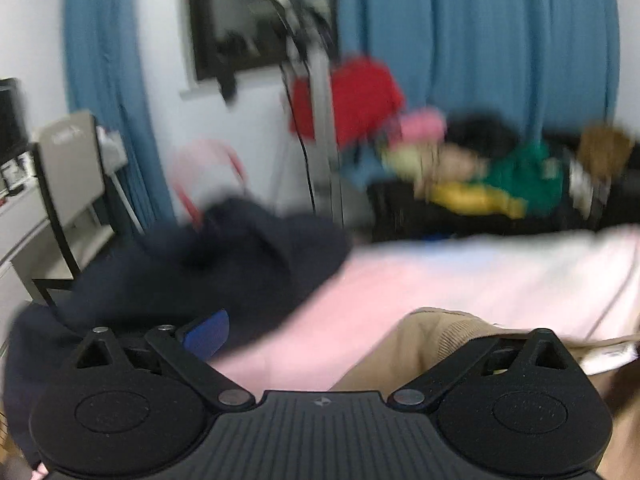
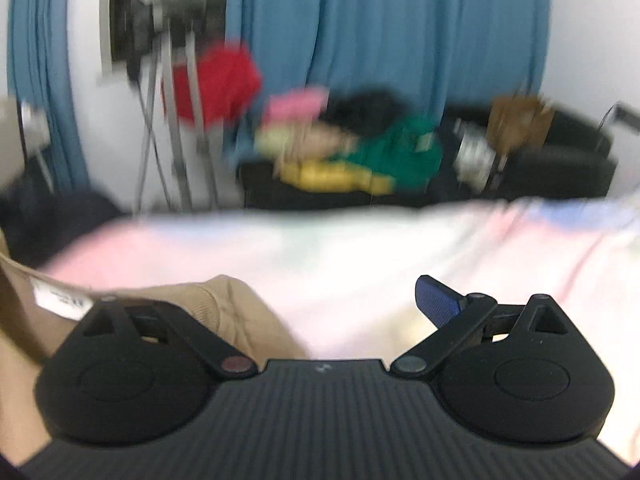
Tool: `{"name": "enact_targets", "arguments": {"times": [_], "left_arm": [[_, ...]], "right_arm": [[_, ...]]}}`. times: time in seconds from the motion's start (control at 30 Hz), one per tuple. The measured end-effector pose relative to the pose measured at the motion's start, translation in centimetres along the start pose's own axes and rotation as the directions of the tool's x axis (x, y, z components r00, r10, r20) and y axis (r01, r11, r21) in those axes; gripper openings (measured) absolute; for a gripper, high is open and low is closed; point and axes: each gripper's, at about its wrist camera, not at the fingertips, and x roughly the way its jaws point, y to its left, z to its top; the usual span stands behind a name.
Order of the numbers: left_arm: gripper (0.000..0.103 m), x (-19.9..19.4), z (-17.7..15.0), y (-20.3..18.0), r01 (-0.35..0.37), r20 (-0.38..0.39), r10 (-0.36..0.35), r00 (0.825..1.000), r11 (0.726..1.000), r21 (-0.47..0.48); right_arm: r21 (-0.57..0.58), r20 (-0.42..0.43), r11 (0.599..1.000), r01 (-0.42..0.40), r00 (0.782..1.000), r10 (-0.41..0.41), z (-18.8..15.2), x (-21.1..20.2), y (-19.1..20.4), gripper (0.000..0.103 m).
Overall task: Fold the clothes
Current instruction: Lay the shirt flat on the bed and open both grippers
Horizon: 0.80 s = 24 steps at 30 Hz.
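Observation:
A tan garment (image 1: 432, 344) lies on the pink and white bed sheet (image 1: 460, 276), bunched under my left gripper's (image 1: 352, 336) right side. A dark navy garment (image 1: 208, 268) is heaped at the left of the bed. The left gripper's jaws stand wide apart, with one blue finger pad (image 1: 208, 336) showing and the other hidden by tan cloth. In the right wrist view the tan garment (image 2: 224, 308), with a white label (image 2: 60, 300), covers the left side of my right gripper (image 2: 328, 312). Its blue pad (image 2: 436, 300) shows on the right; the jaws stand wide apart. Both views are blurred.
Behind the bed a black sofa (image 2: 560, 168) holds a pile of red, pink, green and yellow clothes (image 2: 360, 152). A metal stand (image 1: 324, 128) rises by the blue curtains (image 1: 480, 40). A grey chair (image 1: 72, 176) and a desk stand at left.

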Motion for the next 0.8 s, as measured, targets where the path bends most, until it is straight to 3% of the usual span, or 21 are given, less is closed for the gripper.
{"name": "enact_targets", "arguments": {"times": [0.1, 0.2, 0.23, 0.27, 0.33, 0.43, 0.6, 0.73, 0.8], "left_arm": [[0.099, 4.2, -2.3, -2.9, 0.019, -0.137, 0.007, 0.991, 0.983, 0.184], [0.099, 5.1, -4.0, -5.8, 0.057, -0.215, 0.04, 0.976, 0.904, 0.423], [0.1, 5.0, -4.3, -6.3, 0.065, -0.217, 0.047, 0.975, 0.875, 0.48], [0.101, 4.6, -4.3, -6.4, 0.076, -0.218, 0.04, 0.975, 0.864, 0.497], [0.103, 3.4, -3.7, -5.8, 0.116, -0.226, -0.013, 0.974, 0.886, 0.449], [0.103, 1.0, -2.8, -4.2, 0.212, -0.218, -0.157, 0.963, 0.941, 0.263], [0.103, -6.1, -4.9, -3.1, 0.241, -0.024, -0.24, 0.97, 0.968, 0.064], [0.103, -13.0, -10.8, -1.4, 0.26, 0.063, -0.257, 0.964, 0.965, -0.037], [0.103, -16.7, -15.3, 0.0, 0.263, 0.088, -0.258, 0.962, 0.964, -0.042]], "right_arm": [[-0.222, -0.162, 0.974, -0.039, 0.987, 0.003, -1.9, 4.3, 2.8, 0.099], [-0.428, -0.16, 0.903, -0.041, 0.987, -0.03, -2.5, 4.8, 5.3, 0.099], [-0.444, -0.166, 0.894, -0.06, 0.986, -0.016, -2.2, 4.6, 5.8, 0.099], [-0.434, -0.181, 0.896, -0.091, 0.983, 0.012, -1.7, 4.3, 6.1, 0.099], [-0.386, -0.207, 0.908, -0.163, 0.974, 0.087, -0.8, 3.4, 6.5, 0.099], [-0.213, -0.228, 0.931, -0.296, 0.942, 0.247, 0.0, 1.7, 6.0, 0.099], [0.028, -0.07, 0.937, -0.349, 0.934, 0.35, -0.7, -3.7, 2.3, 0.099], [0.291, 0.085, 0.887, -0.358, 0.934, 0.348, -5.2, -8.3, -3.6, 0.099], [0.464, 0.15, 0.814, -0.349, 0.937, 0.316, -8.4, -10.2, -7.6, 0.099]]}}
